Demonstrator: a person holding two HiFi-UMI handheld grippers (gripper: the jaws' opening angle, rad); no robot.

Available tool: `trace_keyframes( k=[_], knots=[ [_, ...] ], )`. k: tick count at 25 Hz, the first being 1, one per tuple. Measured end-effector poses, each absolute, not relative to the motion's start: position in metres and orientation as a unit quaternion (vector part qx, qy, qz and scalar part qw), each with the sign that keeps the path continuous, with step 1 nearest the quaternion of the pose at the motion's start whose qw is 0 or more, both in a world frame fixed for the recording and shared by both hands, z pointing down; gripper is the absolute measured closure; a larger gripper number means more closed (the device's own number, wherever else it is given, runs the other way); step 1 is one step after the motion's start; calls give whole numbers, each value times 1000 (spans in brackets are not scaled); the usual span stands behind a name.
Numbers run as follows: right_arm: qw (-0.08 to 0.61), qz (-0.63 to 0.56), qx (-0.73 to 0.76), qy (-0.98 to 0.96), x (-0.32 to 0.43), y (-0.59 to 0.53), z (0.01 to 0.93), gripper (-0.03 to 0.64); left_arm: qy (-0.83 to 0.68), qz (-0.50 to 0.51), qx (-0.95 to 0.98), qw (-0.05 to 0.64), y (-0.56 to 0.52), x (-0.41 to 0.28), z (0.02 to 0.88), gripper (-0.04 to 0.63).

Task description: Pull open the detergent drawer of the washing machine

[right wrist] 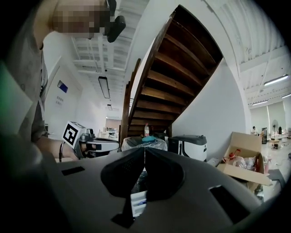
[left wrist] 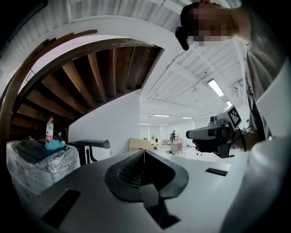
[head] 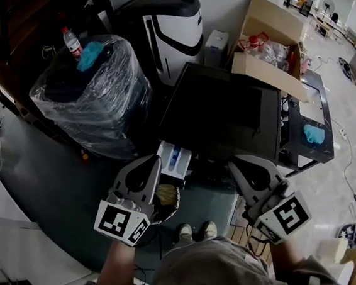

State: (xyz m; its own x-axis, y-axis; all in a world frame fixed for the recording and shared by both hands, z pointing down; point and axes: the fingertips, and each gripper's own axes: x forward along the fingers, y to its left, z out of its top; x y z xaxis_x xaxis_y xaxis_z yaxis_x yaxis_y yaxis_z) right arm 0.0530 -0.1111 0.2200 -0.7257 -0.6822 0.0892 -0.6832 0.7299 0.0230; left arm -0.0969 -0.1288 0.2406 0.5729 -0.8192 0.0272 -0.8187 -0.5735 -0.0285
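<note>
The dark-topped washing machine [head: 225, 111] stands in front of me. Its detergent drawer [head: 175, 160], white with blue inside, sticks out of the front at the machine's left corner. My left gripper [head: 150, 168] hovers level just in front of the drawer, apart from it, shut with nothing between its jaws [left wrist: 144, 157]. My right gripper [head: 238, 164] is held level before the machine's front, also shut and empty [right wrist: 144, 157]. Below its jaws, the right gripper view shows the drawer [right wrist: 138, 202]. Each gripper view shows the other gripper, the right one [left wrist: 213, 136] and the left one [right wrist: 91, 144].
A plastic-wrapped bundle [head: 94, 94] with a bottle and blue cloth on top stands at the left. Behind are a black-and-white appliance [head: 169, 29] and an open cardboard box [head: 269, 47] resting on the machine. A wooden staircase [right wrist: 173, 86] rises overhead. My shoes [head: 197, 231] are close to the machine.
</note>
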Motion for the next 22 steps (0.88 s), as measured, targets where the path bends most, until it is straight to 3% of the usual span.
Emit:
trace_keyframes(
  k=[3,22],
  knots=[
    [40,-15,368,-929,52,-106,206,586,454,-21,-890,39,-122,-92,223,577],
    [3,-24,377,-926,58,-106,191,586,471,-30,-880,52,-107,-89,206,577]
  ],
)
